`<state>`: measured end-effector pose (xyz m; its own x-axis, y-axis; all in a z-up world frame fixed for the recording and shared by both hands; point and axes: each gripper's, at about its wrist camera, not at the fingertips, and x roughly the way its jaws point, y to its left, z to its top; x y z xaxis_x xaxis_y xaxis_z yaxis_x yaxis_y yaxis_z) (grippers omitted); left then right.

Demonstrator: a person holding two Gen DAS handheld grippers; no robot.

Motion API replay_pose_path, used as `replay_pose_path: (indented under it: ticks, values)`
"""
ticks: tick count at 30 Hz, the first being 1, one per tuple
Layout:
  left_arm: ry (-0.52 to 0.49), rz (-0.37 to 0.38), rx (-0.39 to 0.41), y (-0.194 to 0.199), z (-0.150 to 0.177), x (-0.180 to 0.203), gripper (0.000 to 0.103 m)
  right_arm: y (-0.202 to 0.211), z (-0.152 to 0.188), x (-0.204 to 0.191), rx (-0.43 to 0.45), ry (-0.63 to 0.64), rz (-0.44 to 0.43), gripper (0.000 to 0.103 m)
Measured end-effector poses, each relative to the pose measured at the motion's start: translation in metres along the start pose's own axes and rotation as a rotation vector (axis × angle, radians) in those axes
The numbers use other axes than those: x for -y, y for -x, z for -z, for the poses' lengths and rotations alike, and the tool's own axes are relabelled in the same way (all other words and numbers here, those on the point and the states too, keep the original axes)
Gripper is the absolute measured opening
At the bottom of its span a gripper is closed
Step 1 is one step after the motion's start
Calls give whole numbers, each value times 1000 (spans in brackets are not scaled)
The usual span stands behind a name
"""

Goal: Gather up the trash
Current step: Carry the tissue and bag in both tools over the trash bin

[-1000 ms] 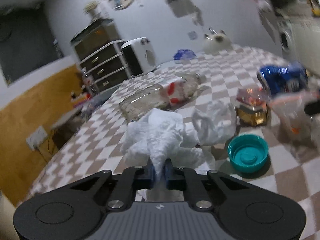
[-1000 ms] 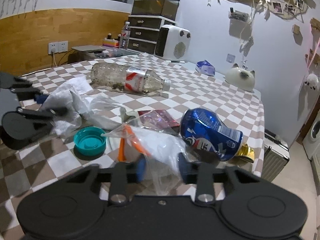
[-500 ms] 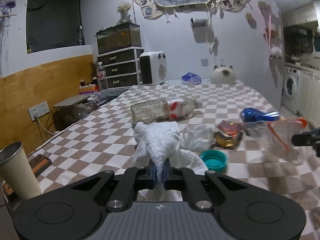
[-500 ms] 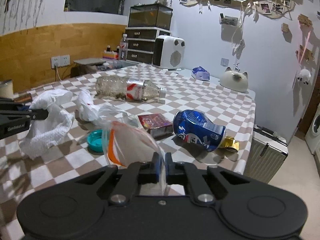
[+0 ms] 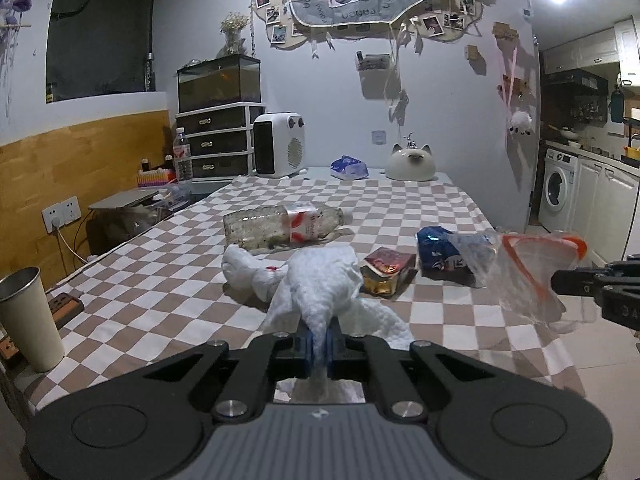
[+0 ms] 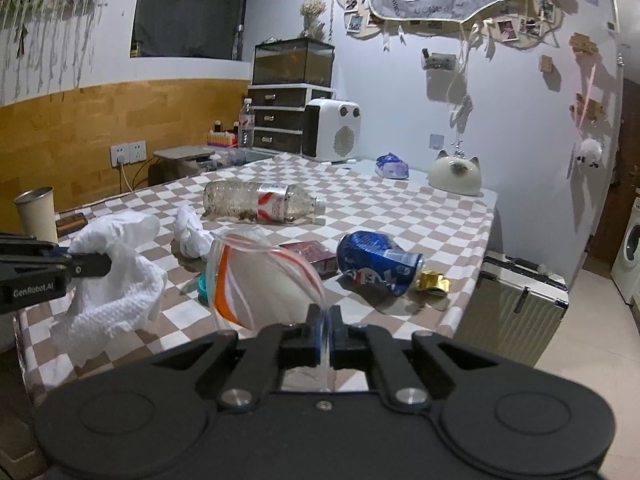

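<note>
My left gripper (image 5: pixel 319 346) is shut on a crumpled white paper towel (image 5: pixel 320 284) and holds it above the table's near edge; it also shows in the right wrist view (image 6: pixel 116 276). My right gripper (image 6: pixel 325 332) is shut on the edge of a clear zip bag with an orange seal (image 6: pixel 260 280), held open in the air; the bag hangs at right in the left wrist view (image 5: pixel 532 276). On the checkered table (image 5: pixel 168 280) lie a plastic bottle (image 5: pixel 284 226), a crushed blue can (image 6: pixel 376 262), a red-gold wrapper (image 5: pixel 386 274) and a small white tissue wad (image 6: pixel 192 232).
A metal cup (image 5: pixel 30 316) stands at the table's left corner beside a power strip (image 5: pixel 64 306). A teal lid (image 6: pixel 203 282) lies partly hidden behind the bag. A heater (image 5: pixel 278 150), cat-shaped jar (image 5: pixel 410 162) and tissue pack (image 5: pixel 348 168) stand at the far end. A suitcase (image 6: pixel 516 308) stands beside the table.
Both grippers have pulled back and up from the table. The left one lifted the paper towel; the right one shut on the zip bag and raised it.
</note>
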<state>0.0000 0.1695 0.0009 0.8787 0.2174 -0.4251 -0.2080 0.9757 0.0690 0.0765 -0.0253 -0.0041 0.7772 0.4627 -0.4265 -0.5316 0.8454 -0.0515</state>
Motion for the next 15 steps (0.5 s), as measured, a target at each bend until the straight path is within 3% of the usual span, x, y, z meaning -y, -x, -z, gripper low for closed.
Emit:
replay_pose_path:
  ticks: [15]
  values:
    - [-44, 136, 63, 9, -24, 81, 7, 62, 13, 58, 49, -88, 128, 3]
